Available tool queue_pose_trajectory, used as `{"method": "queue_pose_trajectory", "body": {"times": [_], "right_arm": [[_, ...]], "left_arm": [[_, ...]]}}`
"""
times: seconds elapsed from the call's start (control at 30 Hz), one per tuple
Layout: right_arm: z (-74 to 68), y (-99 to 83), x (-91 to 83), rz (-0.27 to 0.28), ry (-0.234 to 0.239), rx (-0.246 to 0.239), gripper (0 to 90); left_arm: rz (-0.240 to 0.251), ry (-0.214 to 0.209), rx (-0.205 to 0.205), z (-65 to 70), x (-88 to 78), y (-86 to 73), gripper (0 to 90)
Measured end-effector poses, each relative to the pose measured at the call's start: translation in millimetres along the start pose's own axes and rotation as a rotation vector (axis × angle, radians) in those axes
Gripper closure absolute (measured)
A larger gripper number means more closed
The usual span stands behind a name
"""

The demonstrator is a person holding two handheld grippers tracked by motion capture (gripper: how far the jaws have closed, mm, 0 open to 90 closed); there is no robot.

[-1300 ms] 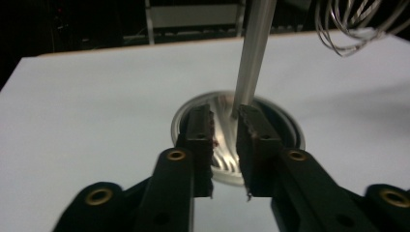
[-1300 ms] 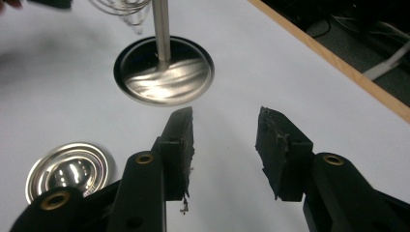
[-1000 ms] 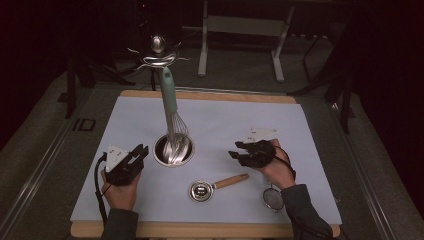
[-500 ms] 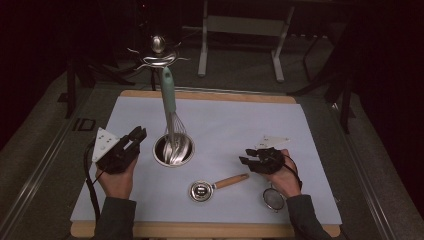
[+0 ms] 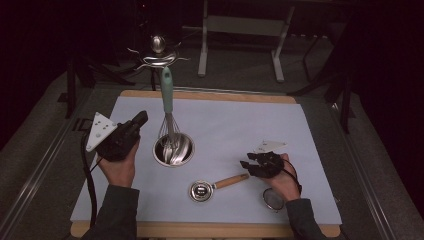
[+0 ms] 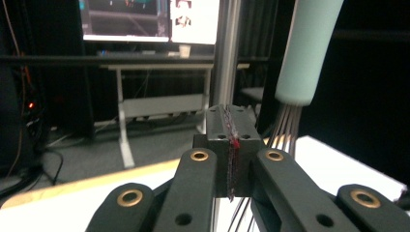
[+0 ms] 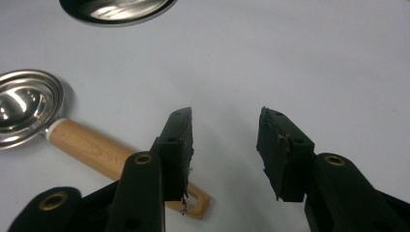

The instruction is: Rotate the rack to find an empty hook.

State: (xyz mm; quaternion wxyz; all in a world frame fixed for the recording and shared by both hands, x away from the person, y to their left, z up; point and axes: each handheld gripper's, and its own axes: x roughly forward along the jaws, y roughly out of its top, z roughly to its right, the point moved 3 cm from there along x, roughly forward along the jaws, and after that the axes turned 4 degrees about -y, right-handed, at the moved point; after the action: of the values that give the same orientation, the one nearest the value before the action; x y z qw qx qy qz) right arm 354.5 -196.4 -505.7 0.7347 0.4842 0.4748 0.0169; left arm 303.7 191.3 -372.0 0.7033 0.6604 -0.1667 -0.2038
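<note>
Two tools, one job: right tool (image 5: 251, 166) lining up on the measuring scoop (image 5: 216, 187).
Right tool's jaws stand open and empty, just above the scoop's wooden handle (image 7: 109, 155) on the bench (image 5: 240, 125); likely next is to drop, straddle the handle, then close. Left tool (image 6: 231, 145) has just closed on nothing, pads together, beside the whisk (image 5: 169, 125) standing in the steel bowl (image 5: 173, 150). Right gripper view gives handle-to-jaw offset; high view adds the small strainer (image 5: 273, 199) by the right hand.
</note>
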Motion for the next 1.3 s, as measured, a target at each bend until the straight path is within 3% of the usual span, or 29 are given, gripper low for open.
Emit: {"method": "queue_pose_trajectory", "body": {"times": [0.3, 0.6, 0.8, 0.93, 1.07, 1.3], "right_arm": [[2.1, -8.0, 1.2, -0.017, -0.003, 0.023, 61.3], [1.6, -8.3, -1.7, 0.011, 0.005, 0.017, 69.4], [4.0, -11.7, -4.7, 0.023, 0.019, 0.039, 72.2], [5.6, -12.2, -6.6, 0.026, 0.021, 0.047, 72.2], [6.1, -12.5, -6.7, 0.025, 0.019, 0.051, 71.9], [5.7, -13.2, -6.8, 0.021, 0.018, 0.051, 72.0]], "left_arm": [[0.077, -0.017, 0.008, 5.6, 8.7, 29.3, 89.9], [0.148, -0.046, 0.023, 15.5, 11.8, 58.1, 90.0], [0.192, -0.05, 0.033, 19.9, 13.7, 73.8, 89.9], [0.23, -0.055, 0.035, 19.2, 13.6, 82.9, 90.0], [0.275, -0.058, 0.012, 14.0, 14.3, 88.5, 90.0], [0.283, -0.023, 0.005, 2.7, 17.0, 90.4, 90.0]]}}
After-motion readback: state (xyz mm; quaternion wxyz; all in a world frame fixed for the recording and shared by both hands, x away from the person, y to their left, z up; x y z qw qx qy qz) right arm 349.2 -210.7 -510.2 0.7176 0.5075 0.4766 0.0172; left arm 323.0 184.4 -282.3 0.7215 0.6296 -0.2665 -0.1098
